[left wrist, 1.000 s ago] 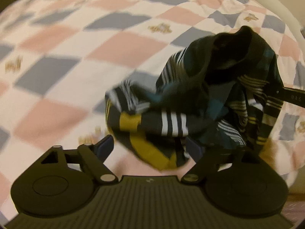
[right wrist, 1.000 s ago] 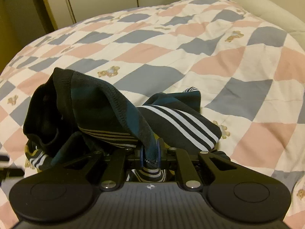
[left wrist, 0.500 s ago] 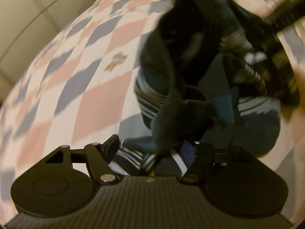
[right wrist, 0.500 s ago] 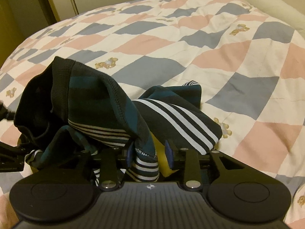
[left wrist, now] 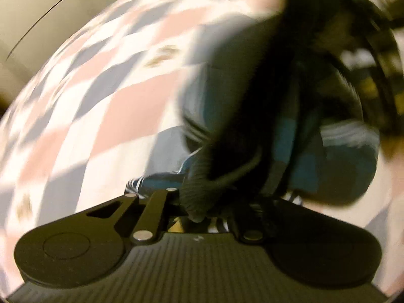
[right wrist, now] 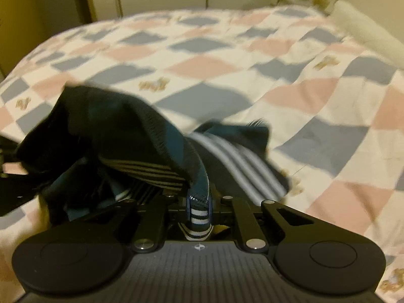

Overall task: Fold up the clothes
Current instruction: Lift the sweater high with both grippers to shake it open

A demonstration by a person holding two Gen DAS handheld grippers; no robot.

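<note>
We're pinching the striped knit garment with left gripper and right gripper clamped on ribbed hems, over the checkered quilt.

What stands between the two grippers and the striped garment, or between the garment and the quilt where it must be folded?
Nothing visible. The right gripper and left gripper are each shut on the striped garment, and the checkered quilt beyond it lies bare.

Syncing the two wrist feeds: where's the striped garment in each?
Left wrist: striped garment fills the centre-right, a dark fold shut in the left gripper.
Right wrist: lower left to centre, a hem shut in the right gripper.
Shared landmark: checked quilt.
</note>
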